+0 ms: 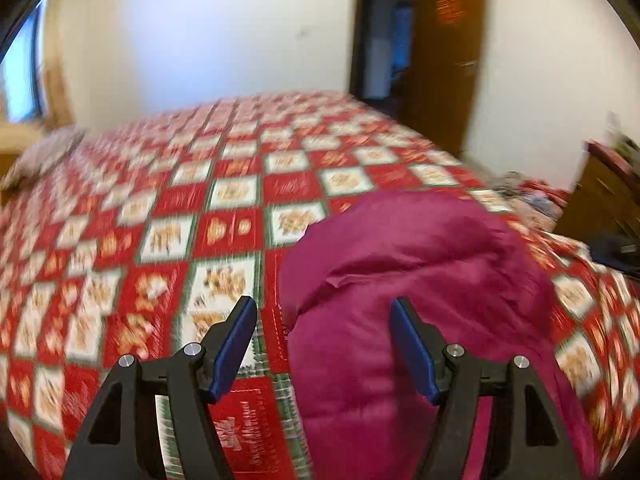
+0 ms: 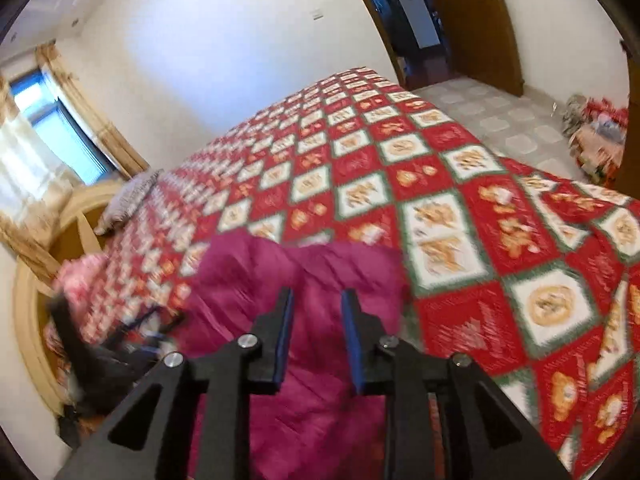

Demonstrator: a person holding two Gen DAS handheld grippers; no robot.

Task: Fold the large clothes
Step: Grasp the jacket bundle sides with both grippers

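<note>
the magenta garment [image 1: 420, 300] lies bunched on the bed [image 1: 180, 208]. right gripper [image 2: 316, 336], jaws apart and empty, has it at 12 o'clock, probably nearer; left gripper [image 1: 324, 348], also apart, at 1 o'clock.

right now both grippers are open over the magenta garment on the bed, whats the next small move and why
Probably lower the right gripper onto the bunched magenta fabric garment and close on it: its jaws are open and empty over the cloth. The left gripper, also open, straddles the garment's edge on the red patchwork quilt.
</note>
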